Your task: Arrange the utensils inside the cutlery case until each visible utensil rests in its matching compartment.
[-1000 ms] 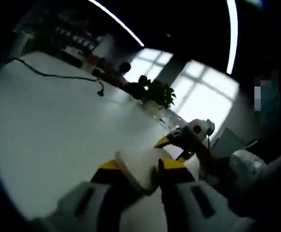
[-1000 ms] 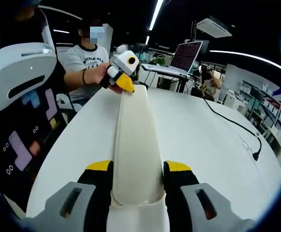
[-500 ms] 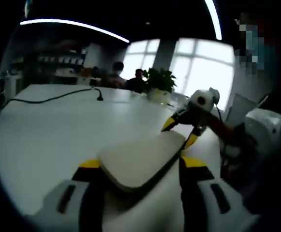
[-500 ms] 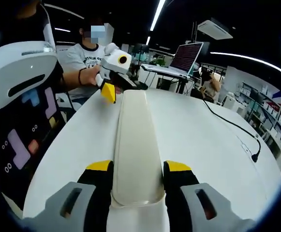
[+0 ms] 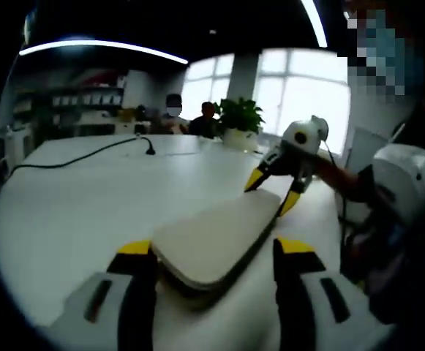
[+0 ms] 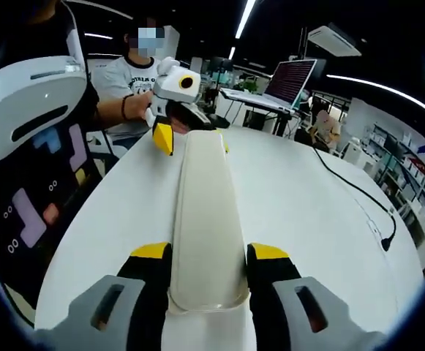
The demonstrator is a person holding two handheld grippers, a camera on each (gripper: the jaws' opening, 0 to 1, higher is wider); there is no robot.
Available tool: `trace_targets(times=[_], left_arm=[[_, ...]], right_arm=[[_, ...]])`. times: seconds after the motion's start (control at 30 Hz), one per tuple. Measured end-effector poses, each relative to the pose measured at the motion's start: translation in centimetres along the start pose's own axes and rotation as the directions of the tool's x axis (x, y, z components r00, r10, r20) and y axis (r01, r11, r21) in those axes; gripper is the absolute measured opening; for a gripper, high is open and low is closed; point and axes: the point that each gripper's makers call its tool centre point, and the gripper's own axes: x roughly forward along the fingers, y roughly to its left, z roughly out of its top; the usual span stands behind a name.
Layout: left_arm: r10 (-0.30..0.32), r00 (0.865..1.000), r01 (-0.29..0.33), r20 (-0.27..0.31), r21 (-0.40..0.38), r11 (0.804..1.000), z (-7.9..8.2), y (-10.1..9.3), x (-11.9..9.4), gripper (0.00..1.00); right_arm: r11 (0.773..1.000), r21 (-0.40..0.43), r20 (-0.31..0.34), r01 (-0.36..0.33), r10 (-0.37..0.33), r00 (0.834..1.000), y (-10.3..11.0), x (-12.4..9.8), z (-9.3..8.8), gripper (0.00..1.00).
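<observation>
cream cutlery case [image 6: 203, 219] flat on the white table [image 6: 307, 212], a gripper at each end.
right gripper [image 6: 207, 265] jaws clamp its near end; left gripper [image 5: 206, 252] jaws stand apart, straddling the far end.

Quick count: one cream cutlery case [image 6: 203, 219], closed. Two grippers, the right gripper [image 6: 208, 272] and the left gripper [image 5: 208, 254]. One white table [image 6: 307, 212], one black cable [image 6: 351, 194], one open laptop [image 6: 289, 79], one potted plant [image 5: 238, 121]

Bare white table [image 6: 307, 212] around case [image 6: 205, 219]; cable [image 6: 358, 194] alongside.
</observation>
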Motion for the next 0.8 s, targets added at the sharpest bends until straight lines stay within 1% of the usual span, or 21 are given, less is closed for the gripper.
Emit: trace_targets(times=[0.1, 0.13, 0.17, 0.23, 0.3, 0.37, 0.43, 0.6, 0.7, 0.77, 0.8], left_arm=[[0.015, 1.000, -0.015, -0.012, 0.022, 1.000, -0.3, 0.3, 0.0, 0.69], [0.019, 1.000, -0.019, -0.011, 0.028, 0.999, -0.3, 0.3, 0.0, 0.69], [0.021, 1.000, -0.020, -0.011, 0.029, 0.999, -0.3, 0.4, -0.1, 0.68], [0.017, 1.000, -0.016, -0.009, 0.026, 1.000, -0.2, 0.4, -0.2, 0.69], [0.017, 1.000, -0.016, -0.014, 0.023, 1.000, -0.4, 0.5, -0.2, 0.69], [0.017, 0.999, -0.016, -0.029, 0.027, 1.000, -0.7, 0.6, -0.2, 0.70], [0.015, 0.999, -0.014, -0.036, 0.022, 1.000, -0.8, 0.8, -0.1, 0.70], [-0.002, 1.000, 0.002, -0.024, 0.005, 1.000, -0.7, 1.0, 0.0, 0.69], [-0.029, 0.999, 0.030, -0.034, 0.007, 1.000, -0.9, 0.8, 0.2, 0.70], [-0.036, 0.998, 0.036, -0.044, 0.013, 0.999, -1.0, 0.9, 0.3, 0.69], [-0.039, 0.998, 0.040, -0.052, 0.017, 0.999, -1.2, 0.9, 0.3, 0.69]], right_arm=[[1.000, -0.004, -0.002, -0.012, 0.012, 1.000, 0.0, 0.1, -0.1, 0.42], [1.000, -0.008, -0.009, -0.017, 0.017, 1.000, 0.1, 0.2, -0.2, 0.39], [1.000, -0.017, 0.016, -0.022, 0.023, 1.000, 0.1, 0.3, 0.3, 0.39], [1.000, -0.017, -0.001, -0.017, 0.017, 1.000, 0.0, 0.2, 0.2, 0.39], [1.000, -0.018, 0.002, -0.012, 0.012, 1.000, -0.3, 0.1, 0.3, 0.37], [1.000, -0.021, 0.009, -0.010, 0.011, 1.000, -0.4, -0.1, 0.4, 0.34], [1.000, -0.016, 0.007, -0.013, 0.013, 1.000, -0.3, -0.3, 0.4, 0.33], [1.000, -0.016, 0.002, -0.015, 0.015, 1.000, -0.1, -0.7, 0.1, 0.32], [1.000, 0.003, 0.015, -0.007, 0.007, 1.000, -0.3, -1.1, 0.4, 0.32], [0.999, 0.044, 0.055, 0.008, -0.010, 0.998, -0.6, -1.6, 1.0, 0.33], [0.999, 0.049, 0.067, 0.007, -0.011, 0.998, -0.7, -1.9, 1.2, 0.34]])
